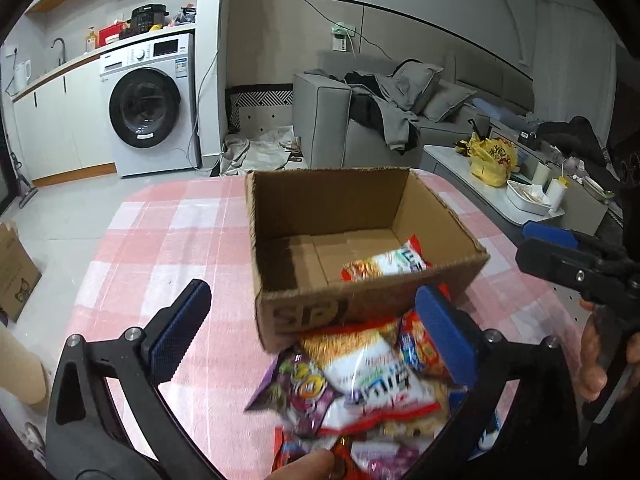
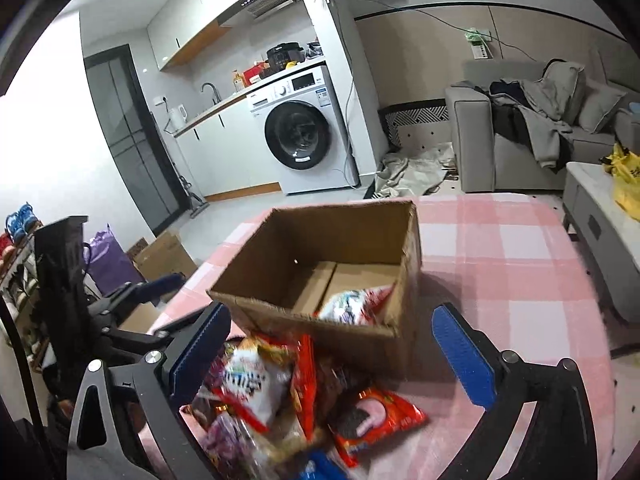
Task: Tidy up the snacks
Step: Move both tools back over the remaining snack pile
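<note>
On the pink checked tablecloth (image 1: pixel 168 240), cardboard box (image 1: pixel 360 308) holds one snack packet (image 1: pixel 384 265); left gripper (image 1: pixel 316 336) and right gripper (image 2: pixel 332 356) jaws apart, empty, above the snack pile (image 2: pixel 260 392).

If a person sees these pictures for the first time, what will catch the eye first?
First, the open cardboard box in the middle of the pink checked tablecloth, with one snack bag lying inside. Next, the colourful pile of snack packets heaped on the cloth just in front of the box, between the open blue-padded fingers of the right gripper.

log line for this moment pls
left hand-held gripper: open, empty | right hand-held gripper: open, empty | cardboard box: one snack packet inside | snack pile: beside box
</note>
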Demonstrator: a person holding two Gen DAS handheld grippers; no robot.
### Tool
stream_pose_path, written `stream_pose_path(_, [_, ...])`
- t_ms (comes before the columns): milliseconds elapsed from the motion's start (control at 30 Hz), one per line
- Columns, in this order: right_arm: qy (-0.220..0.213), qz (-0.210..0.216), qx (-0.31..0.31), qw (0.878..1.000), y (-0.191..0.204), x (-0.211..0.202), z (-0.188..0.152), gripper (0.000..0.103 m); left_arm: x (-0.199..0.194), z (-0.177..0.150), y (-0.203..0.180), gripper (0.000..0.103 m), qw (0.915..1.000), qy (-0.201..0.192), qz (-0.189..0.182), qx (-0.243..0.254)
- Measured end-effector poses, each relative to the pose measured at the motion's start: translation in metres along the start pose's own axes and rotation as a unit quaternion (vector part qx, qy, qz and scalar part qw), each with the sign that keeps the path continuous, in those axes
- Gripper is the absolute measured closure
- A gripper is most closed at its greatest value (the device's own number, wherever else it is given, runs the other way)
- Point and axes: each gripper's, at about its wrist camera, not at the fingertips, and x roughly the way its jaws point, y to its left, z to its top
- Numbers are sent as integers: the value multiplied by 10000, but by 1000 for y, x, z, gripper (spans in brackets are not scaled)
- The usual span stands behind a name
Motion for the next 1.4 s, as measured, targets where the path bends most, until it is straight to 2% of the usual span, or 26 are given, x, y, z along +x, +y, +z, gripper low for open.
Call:
stream_pose_path(233, [-7, -5, 153, 9999, -1, -23, -24, 0, -36, -29, 11, 1, 9998, -71, 103, -160])
stream_pose_path(333, [-63, 74, 46, 9999, 3, -33, -34, 0, -53, -40, 13, 1, 9996, -175, 121, -194])
stream_pose_path(600, [-293, -120, -171, 9994, 14, -51, -59, 0, -86, -70, 16, 1, 9989, -330, 239, -211])
stream_pose_path(667, [-194, -186, -165, 9995, 15, -52, -65, 0, -90, -74, 19, 1, 9987, -373, 248, -262])
stream_pose_path(733, [-107, -75, -81, 9999, 15, -52, -72, 0, -92, -77, 20, 1, 9988, -339, 178, -300])
stream_pose_path(867, [184, 115, 95, 9997, 11, -45, -84, 0, -92, -84, 14, 1, 9997, -82, -135, -167])
stream_pose_path(967, [400, 149, 150, 9990, 9, -39, -91, 0, -96, -90, 5, 1, 10000, -74, -61, 9])
stream_pose_path(1100, [571, -95, -279, 9979, 17, -34, -102, 0, -97, -90, -2, 1, 9999, -50, -113, 55])
stream_pose_path(1400, [1156, 13, -777, 9903, 22, -16, -120, 0, -85, -95, -24, 1, 9982, 255, -336, 426])
